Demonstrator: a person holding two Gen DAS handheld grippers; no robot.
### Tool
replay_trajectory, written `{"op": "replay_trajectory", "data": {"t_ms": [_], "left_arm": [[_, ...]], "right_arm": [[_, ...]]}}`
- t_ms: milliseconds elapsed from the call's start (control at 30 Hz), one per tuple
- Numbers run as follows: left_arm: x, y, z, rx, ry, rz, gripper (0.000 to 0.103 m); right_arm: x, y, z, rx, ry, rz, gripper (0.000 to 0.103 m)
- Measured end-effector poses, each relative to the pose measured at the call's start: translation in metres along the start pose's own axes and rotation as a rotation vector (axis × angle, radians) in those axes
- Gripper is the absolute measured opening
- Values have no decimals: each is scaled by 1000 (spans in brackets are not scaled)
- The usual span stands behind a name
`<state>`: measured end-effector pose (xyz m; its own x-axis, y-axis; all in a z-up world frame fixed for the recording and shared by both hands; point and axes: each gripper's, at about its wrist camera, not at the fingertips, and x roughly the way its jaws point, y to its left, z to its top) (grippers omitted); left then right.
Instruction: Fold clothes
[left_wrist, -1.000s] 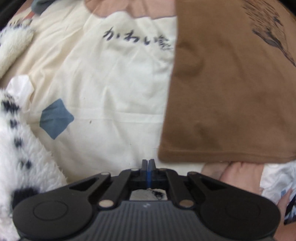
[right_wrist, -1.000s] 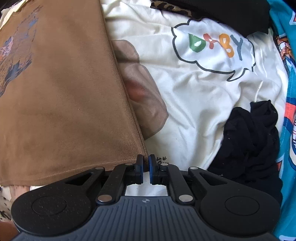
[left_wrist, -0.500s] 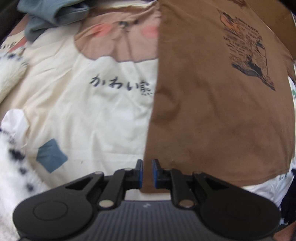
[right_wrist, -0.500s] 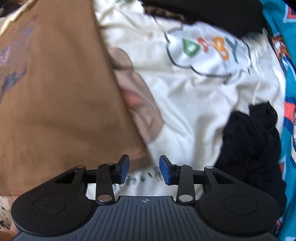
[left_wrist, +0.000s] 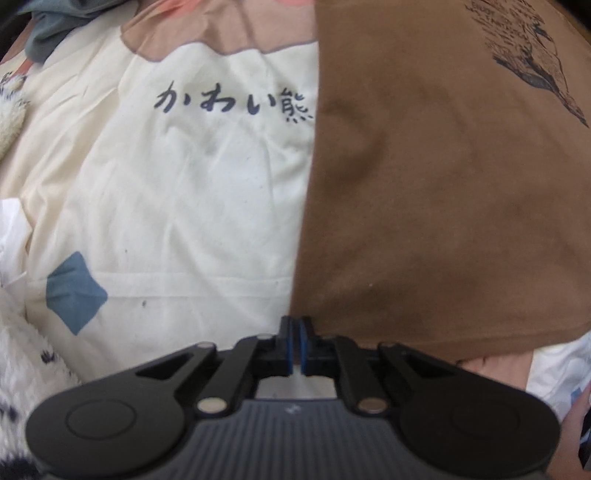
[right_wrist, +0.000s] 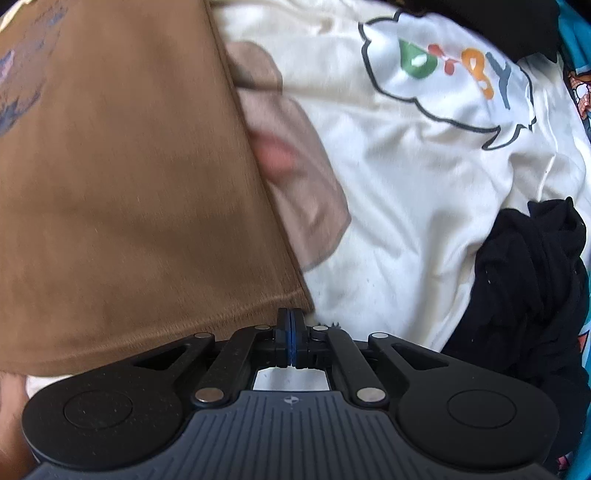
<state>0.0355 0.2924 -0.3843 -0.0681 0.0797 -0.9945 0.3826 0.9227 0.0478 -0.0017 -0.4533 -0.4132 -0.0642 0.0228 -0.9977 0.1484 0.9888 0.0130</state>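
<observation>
Both our left gripper (left_wrist: 295, 325) and right gripper (right_wrist: 291, 317), half-open a moment ago, now pinch the brown shirt (left_wrist: 443, 203) hem corners, ready for folding

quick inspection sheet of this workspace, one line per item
surface: cream printed bedsheet with Japanese lettering and a bear motif; a "BABY" speech bubble print in the right wrist view.
job's things: brown t-shirt lying flat, dark graphic print near its far end.
clutter: black garment bunched to the right; white fluffy spotted blanket to the left; grey-blue cloth at the far left corner.
grippers: left gripper shut at the shirt's near left corner; right gripper shut at the near right corner; whether either pinches the hem cannot be told.
cables: nothing seen.
surroundings: turquoise patterned fabric at the right edge.
</observation>
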Motion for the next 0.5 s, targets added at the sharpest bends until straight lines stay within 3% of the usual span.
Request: {"op": "replay_trajectory", "data": {"t_ms": [267,433,500], "left_arm": [[-18,-3,2,21,35,67,2],[-51,7,18,11,-68,35,3],[-62,11,30,2,-131,-1,4]], "right_arm": [[-23,-12,-4,86,-34,-38,4],[-47,-6,-3,109,-135,24,12],[-56,0,-3,108,-172,55,23]]}}
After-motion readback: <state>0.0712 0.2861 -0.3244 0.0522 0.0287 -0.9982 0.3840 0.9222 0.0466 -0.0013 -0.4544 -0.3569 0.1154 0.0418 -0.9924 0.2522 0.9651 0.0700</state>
